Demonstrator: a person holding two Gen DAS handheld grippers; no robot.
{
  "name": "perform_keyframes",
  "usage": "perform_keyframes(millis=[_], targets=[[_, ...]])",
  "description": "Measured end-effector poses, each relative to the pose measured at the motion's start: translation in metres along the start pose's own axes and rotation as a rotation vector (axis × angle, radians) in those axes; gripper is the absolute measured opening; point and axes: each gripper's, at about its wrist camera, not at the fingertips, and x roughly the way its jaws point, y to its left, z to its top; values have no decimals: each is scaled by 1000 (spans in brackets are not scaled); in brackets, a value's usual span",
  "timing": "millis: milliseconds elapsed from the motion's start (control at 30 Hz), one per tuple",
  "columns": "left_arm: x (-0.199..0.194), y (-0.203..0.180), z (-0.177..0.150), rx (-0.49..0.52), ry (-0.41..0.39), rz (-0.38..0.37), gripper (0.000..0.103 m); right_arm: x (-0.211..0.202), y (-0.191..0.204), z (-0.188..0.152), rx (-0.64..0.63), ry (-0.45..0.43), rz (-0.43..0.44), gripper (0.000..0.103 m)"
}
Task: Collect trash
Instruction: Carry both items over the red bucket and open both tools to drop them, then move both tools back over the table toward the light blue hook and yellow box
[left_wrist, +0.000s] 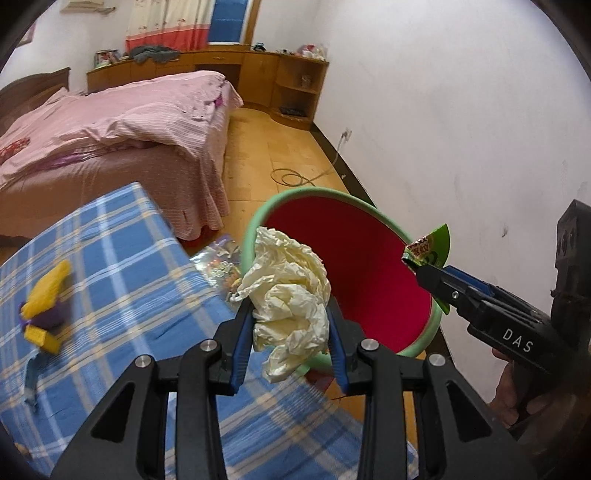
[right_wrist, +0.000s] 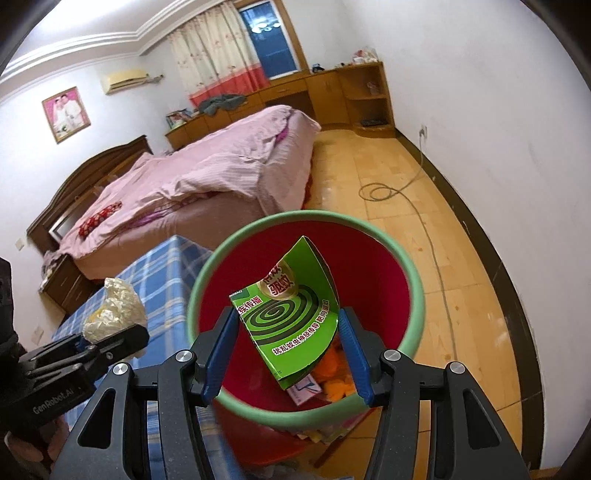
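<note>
Left gripper (left_wrist: 291, 325) pinching crumpled paper (left_wrist: 288, 295) at the bin (left_wrist: 424, 332) rim, right gripper (right_wrist: 288, 332) clamping a green box (right_wrist: 288, 310) over the bin's mouth, orange scraps (right_wrist: 338, 380) below.

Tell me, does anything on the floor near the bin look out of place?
Yes. A shiny printed wrapper lies on the floor between the checked blue cloth and the red bin, outside the bin where trash belongs.
</note>
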Motion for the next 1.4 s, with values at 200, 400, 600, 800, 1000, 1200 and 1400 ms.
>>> perform_keyframes(millis=[200, 400, 600, 800, 1000, 1200, 1400], targets=[[32, -9, 4, 26, 47, -4, 38, 18, -17, -1, 22, 32, -12, 57], [46, -13, 4, 52, 59, -6, 50, 32, -24, 0, 43, 53, -5, 58], [45, -16, 5, 67, 35, -5, 58, 37, -32, 2, 72, 65, 11, 58], [41, -9, 5, 31, 32, -5, 58, 33, -30, 1, 69, 55, 14, 68], [28, 2, 0, 1, 22, 10, 58, 26, -24, -2, 68, 46, 20, 68], [10, 17, -8, -25, 5, 41, 58, 19, -13, -3, 63, 38, 35, 68], [-11, 40, -17, -68, -10, 90, 58, 11, 2, -10, 55, 39, 54, 68]])
